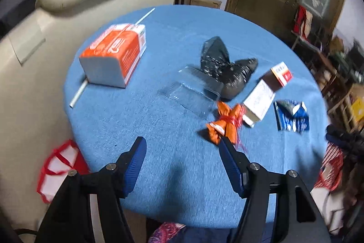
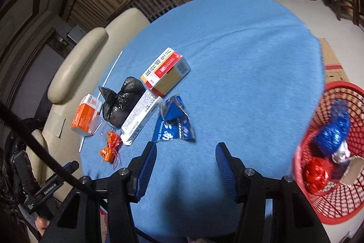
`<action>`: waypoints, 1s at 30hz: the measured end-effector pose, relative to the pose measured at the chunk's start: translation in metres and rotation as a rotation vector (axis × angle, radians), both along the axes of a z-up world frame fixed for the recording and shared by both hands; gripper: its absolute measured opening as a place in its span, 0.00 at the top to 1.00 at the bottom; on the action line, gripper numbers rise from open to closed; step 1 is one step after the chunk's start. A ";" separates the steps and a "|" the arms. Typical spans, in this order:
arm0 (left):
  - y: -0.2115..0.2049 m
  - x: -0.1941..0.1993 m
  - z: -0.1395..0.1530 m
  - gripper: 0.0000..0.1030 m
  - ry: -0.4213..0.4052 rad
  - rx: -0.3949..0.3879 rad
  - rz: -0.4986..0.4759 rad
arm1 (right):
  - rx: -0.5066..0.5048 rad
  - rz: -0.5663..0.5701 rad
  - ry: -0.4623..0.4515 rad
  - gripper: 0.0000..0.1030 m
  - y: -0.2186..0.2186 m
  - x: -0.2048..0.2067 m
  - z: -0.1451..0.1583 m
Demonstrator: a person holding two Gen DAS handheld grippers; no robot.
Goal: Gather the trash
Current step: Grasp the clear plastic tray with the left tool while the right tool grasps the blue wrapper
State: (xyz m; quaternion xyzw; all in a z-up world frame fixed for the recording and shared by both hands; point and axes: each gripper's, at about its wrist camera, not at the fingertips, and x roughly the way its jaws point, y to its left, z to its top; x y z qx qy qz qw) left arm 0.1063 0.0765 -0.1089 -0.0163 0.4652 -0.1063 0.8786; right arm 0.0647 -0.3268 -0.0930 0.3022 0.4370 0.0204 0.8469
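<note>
Trash lies on a round blue table (image 1: 159,129): an orange tissue pack (image 1: 116,56), a black plastic bag (image 1: 225,70), a clear plastic tray (image 1: 193,88), an orange wrapper (image 1: 225,122), a white box (image 1: 259,104), a brown and red box (image 1: 277,76) and a blue wrapper (image 1: 291,115). My left gripper (image 1: 182,147) is open and empty over the near table edge, its right finger just before the orange wrapper. My right gripper (image 2: 186,152) is open and empty, just in front of the blue wrapper (image 2: 175,124). A red mesh basket (image 2: 341,197) holding blue and red wrappers stands at the right.
A beige leather chair (image 1: 45,38) stands against the table's left side. A white straw (image 1: 78,92) lies by the tissue pack. A red and white bag (image 1: 56,165) hangs low left. Wooden furniture and chairs (image 1: 318,49) fill the far right.
</note>
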 end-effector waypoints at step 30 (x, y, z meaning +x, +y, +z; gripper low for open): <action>-0.023 0.136 -0.053 0.35 0.293 -0.279 0.253 | -0.009 0.095 0.064 0.60 0.036 0.100 -0.038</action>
